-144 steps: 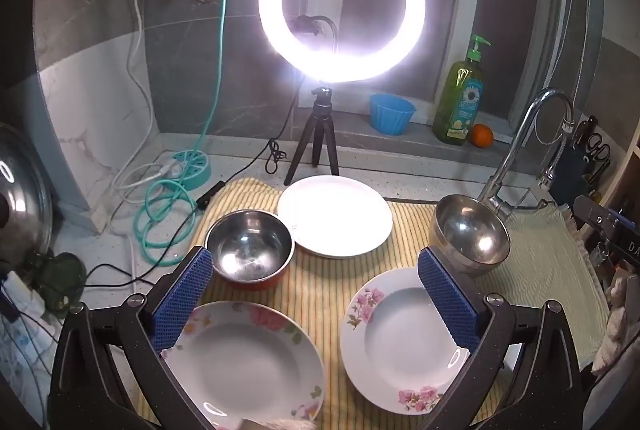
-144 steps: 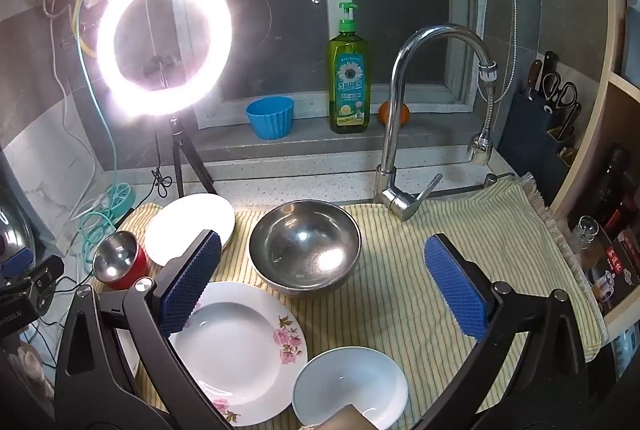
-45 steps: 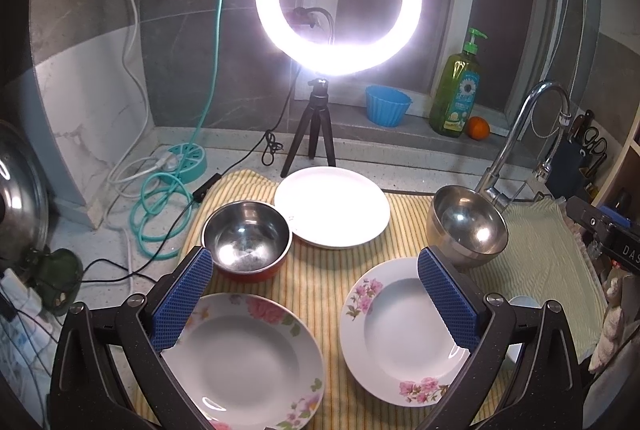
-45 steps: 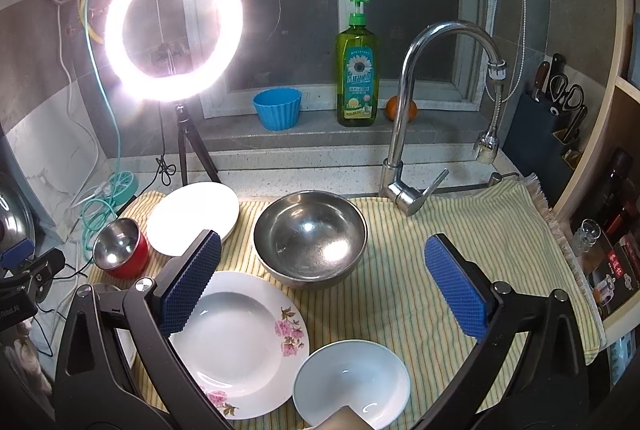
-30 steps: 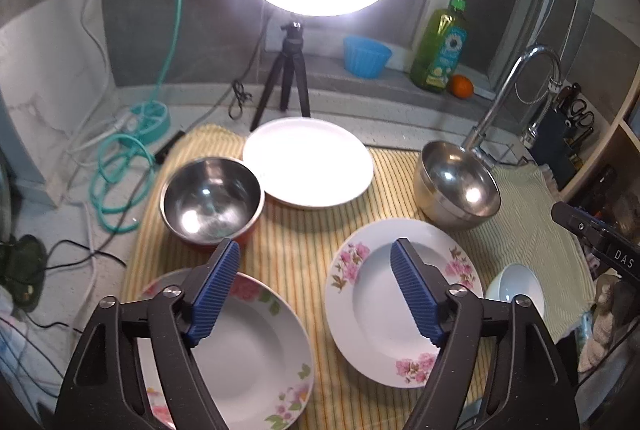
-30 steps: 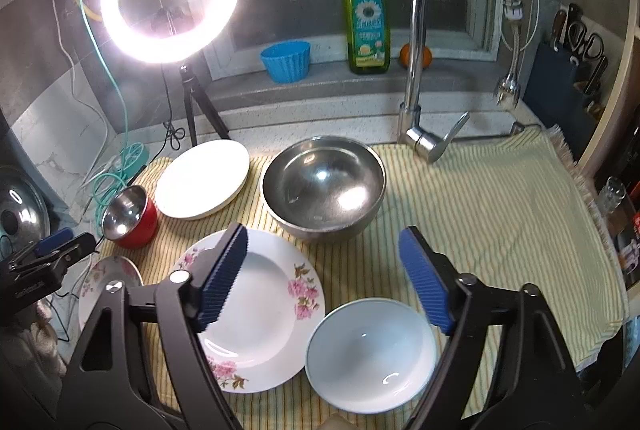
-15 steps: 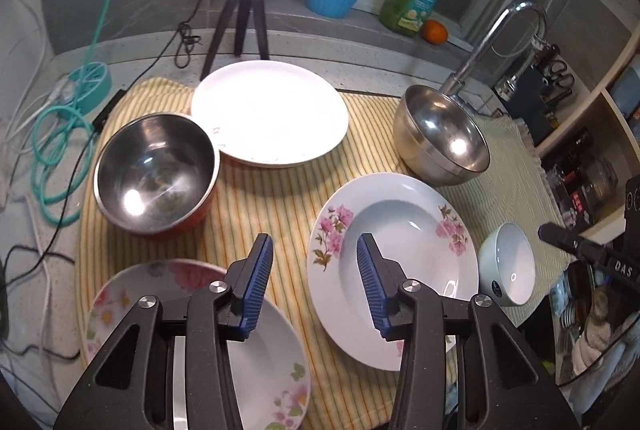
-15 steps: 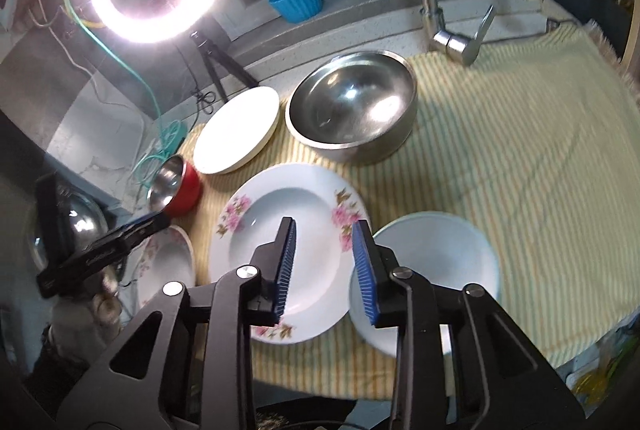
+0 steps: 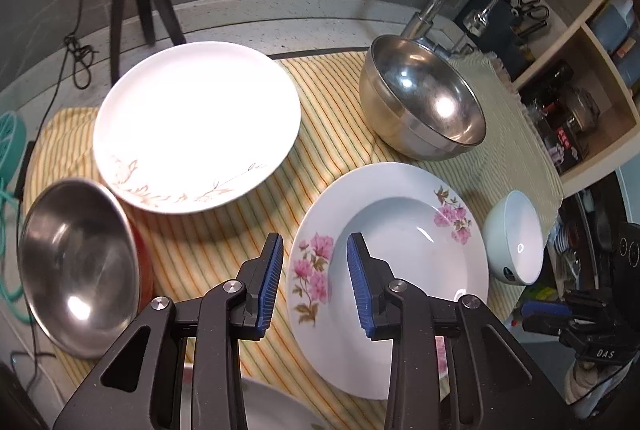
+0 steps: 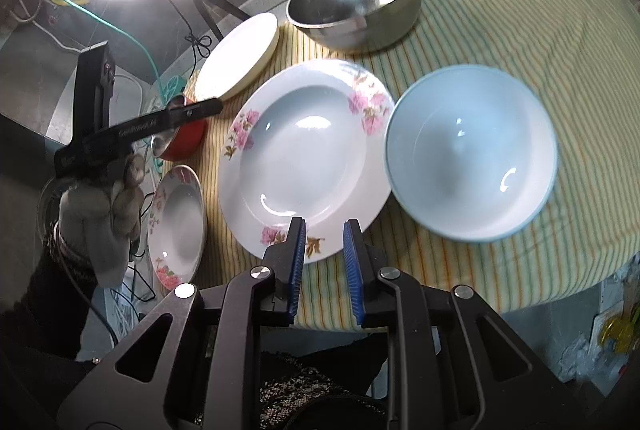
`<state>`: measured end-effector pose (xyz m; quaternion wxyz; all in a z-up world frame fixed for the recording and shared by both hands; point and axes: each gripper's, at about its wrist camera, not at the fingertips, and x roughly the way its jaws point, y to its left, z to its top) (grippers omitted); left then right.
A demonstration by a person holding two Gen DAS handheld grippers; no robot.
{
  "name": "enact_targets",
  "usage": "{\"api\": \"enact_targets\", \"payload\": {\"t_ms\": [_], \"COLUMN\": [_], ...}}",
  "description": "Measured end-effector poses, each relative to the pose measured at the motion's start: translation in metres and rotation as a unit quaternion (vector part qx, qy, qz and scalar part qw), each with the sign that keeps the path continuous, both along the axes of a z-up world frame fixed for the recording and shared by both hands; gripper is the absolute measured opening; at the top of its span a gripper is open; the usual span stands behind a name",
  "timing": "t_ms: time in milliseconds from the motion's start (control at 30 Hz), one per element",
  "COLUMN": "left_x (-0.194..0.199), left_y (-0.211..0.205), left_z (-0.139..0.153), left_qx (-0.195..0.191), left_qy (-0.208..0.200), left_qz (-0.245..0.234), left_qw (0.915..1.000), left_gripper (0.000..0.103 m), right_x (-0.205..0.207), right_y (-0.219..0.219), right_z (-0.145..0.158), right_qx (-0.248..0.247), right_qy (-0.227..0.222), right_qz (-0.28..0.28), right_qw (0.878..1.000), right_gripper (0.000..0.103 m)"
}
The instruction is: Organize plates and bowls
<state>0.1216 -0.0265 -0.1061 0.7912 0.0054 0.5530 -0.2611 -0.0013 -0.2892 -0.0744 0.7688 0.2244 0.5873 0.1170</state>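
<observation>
Both of your grippers have tipped downward and come closer to the dishes since a second ago, and both sets of jaws have just been closing with nothing between them. Your right gripper (image 10: 322,250) stands narrowed but clear of any dish, its tips straddling the near rim of the flowered plate (image 10: 304,154), so that rim lies straight ahead and just below. Your left gripper (image 9: 314,278), likewise narrowed and holding nothing, hangs over the same plate's left rim (image 9: 312,270). Either hand could take it, I judge; the right looks the nearer. Beside the plate to the right sits the white bowl (image 10: 472,154); beyond stand the large steel bowl (image 10: 354,2) and the plain white plate (image 9: 196,126).
</observation>
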Motion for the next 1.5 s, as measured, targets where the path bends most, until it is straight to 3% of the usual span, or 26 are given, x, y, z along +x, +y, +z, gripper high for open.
{"api": "enact_targets", "payload": {"t_ms": [400, 1133, 1267, 1500], "left_x": [0.020, 0.033, 0.034, 0.035], "left_y": [-0.001, -0.013, -0.012, -0.014], "left_z": [-0.018, -0.037, -0.037, -0.038], "left_qx": [0.006, -0.002, -0.004, -0.002], "left_qy": [0.028, 0.067, 0.069, 0.069], "left_qz": [-0.022, -0.039, -0.043, -0.053], "left_qw": [0.9993, 0.9970, 0.9967, 0.9962], "left_gripper": [0.031, 0.026, 0.026, 0.026], "right_x": [-0.002, 0.010, 0.009, 0.011], "right_y": [0.003, -0.003, -0.005, -0.003], "right_z": [-0.030, -0.048, -0.050, -0.051], "right_qx": [0.010, 0.018, 0.018, 0.010], "right_qy": [0.045, 0.057, 0.060, 0.058], "right_qz": [-0.015, -0.033, -0.036, -0.026], "right_qw": [0.999, 0.998, 0.997, 0.998], "right_gripper": [0.020, 0.020, 0.015, 0.014]}}
